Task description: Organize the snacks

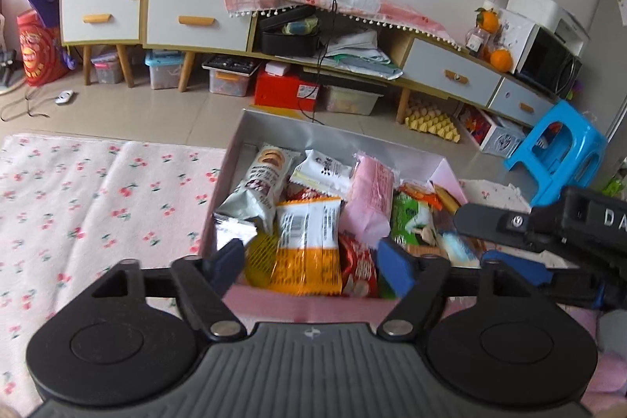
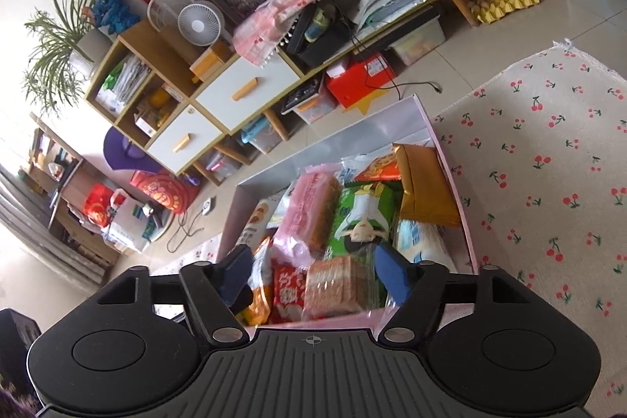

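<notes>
Grippers: two, open, over one snack box (image 1: 250, 151)

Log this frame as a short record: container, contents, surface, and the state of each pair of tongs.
container: open pink cardboard box with a silvery lining
contents: many wrapped snacks, among them an orange-and-white packet, a pink packet and a green packet
surface: cherry-print cloth
left tongs: open above the box, holding nothing
right tongs: open above the box, holding nothing
</notes>
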Demonstrator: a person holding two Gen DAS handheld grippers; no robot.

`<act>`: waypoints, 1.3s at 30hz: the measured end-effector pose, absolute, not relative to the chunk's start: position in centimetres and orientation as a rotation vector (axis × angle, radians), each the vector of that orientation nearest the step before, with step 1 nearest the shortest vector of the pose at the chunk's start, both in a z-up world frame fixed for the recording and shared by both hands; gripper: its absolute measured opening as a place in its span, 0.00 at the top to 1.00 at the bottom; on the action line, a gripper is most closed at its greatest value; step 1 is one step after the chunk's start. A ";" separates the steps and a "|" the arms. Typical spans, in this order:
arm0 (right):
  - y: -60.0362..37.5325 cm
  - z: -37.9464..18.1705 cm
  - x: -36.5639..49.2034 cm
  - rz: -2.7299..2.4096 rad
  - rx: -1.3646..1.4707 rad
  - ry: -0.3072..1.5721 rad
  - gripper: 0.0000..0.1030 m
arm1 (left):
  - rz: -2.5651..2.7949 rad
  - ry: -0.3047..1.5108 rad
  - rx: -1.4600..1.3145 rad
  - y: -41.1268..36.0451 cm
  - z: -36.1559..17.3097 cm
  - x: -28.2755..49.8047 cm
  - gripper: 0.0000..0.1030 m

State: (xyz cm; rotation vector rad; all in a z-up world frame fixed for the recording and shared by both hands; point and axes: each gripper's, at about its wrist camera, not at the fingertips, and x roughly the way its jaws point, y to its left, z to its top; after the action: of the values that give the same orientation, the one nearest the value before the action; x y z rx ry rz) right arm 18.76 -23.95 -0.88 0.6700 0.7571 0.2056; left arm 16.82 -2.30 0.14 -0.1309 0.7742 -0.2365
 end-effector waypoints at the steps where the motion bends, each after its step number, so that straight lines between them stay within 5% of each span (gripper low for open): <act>1: -23.8 -0.7 18.4 0.213 0.665 0.763 0.27 | -0.235 0.778 -0.125 -2.3 0.3 16.5 0.24; 10: -22.1 1.7 14.7 0.222 0.523 0.838 0.17 | -0.167 0.798 -0.124 -1.4 1.9 13.2 0.01; 39: -21.4 1.7 5.1 0.044 0.309 0.944 0.07 | -0.015 0.898 -0.007 -1.1 2.1 4.0 0.01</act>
State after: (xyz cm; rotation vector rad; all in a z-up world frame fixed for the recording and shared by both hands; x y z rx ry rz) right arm 5.07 -21.41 1.73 0.3088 0.9444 0.0442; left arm 3.98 -1.13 2.07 -0.0070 0.8983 -0.0151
